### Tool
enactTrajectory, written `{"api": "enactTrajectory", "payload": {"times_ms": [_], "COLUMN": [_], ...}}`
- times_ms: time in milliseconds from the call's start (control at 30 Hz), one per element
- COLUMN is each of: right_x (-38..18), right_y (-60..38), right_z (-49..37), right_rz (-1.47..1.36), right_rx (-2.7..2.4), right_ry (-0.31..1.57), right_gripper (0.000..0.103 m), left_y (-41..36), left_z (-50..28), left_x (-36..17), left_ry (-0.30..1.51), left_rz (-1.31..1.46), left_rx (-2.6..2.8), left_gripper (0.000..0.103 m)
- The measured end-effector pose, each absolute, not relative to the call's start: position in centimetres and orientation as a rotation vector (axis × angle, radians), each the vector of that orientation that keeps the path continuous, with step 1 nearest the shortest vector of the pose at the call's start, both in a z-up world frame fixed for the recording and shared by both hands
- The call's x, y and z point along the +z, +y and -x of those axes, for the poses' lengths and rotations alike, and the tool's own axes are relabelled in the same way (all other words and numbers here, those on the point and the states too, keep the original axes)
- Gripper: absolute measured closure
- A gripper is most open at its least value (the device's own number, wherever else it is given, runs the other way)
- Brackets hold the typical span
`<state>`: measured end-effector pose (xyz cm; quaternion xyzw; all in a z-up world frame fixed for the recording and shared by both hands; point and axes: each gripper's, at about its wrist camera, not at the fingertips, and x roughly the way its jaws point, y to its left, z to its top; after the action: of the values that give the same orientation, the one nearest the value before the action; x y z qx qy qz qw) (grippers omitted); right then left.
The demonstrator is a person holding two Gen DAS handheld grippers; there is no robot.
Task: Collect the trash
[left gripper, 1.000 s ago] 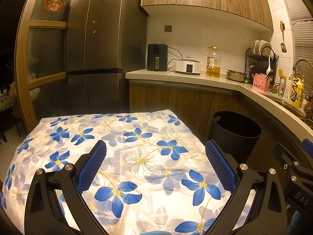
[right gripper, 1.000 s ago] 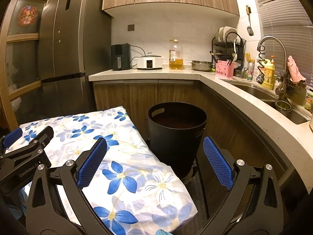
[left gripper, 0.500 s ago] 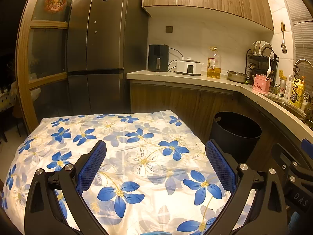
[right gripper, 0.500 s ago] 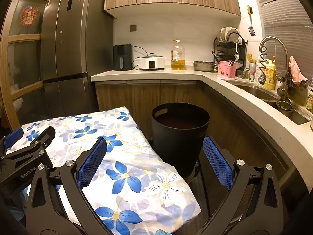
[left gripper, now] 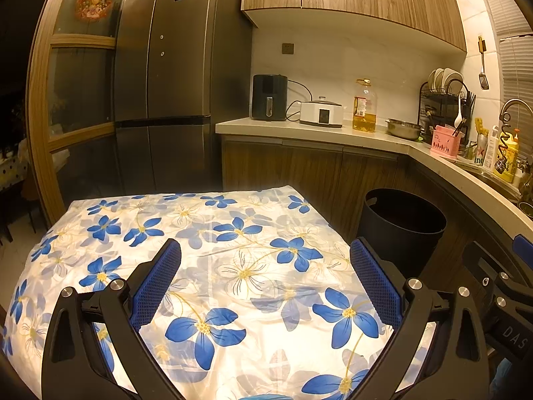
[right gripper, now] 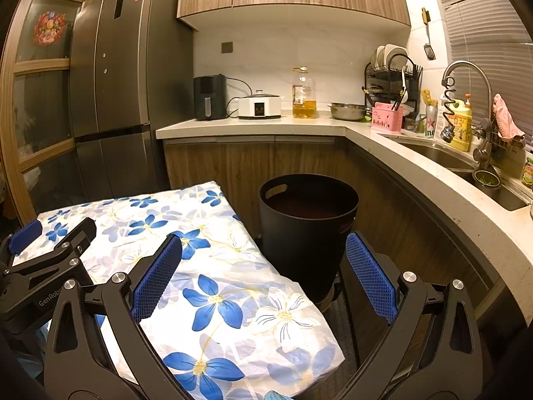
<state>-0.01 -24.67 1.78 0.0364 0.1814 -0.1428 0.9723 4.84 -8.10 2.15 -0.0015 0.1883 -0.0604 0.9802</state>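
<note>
Left wrist view: I lift both spread, empty tongs, left gripper and right gripper, slightly; tablecloth shows no trash, bin waits.

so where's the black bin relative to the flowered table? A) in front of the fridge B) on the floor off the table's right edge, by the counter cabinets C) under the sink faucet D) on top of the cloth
B: the black bin stands on the floor just past the right edge of the flowered table, against the wooden counter cabinets; nothing lies on the cloth.
</note>
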Motion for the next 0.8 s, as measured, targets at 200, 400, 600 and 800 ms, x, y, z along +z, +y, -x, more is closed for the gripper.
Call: {"api": "enactTrajectory", "payload": {"times_ms": [200, 400, 600, 800], "right_x": [1.77, 1.75, 1.72, 1.67], "right_y": [-24.65, -24.61, -24.64, -24.54], "right_z": [-0.12, -0.18, -0.21, -0.28], "right_rz": [-0.076, -0.076, -0.078, -0.081], "right_rx": [-0.288, -0.287, -0.287, -0.292], "right_ry": [0.364, 0.366, 0.367, 0.366], "right_gripper": [0.006, 0.006, 0.006, 0.006], "left_y": [-8.09, -8.16, -8.26, -8.52], "left_z": [-4.85, -4.82, -4.74, -4.77], "left_x": [2.09, 2.09, 1.86, 1.67], "left_ry": [0.378, 0.378, 0.378, 0.384], "left_rz": [0.002, 0.001, -0.013, -0.045], "left_rx": [-0.124, -0.125, -0.140, -0.135], "left_gripper": [0.006, 0.006, 0.012, 0.022]}}
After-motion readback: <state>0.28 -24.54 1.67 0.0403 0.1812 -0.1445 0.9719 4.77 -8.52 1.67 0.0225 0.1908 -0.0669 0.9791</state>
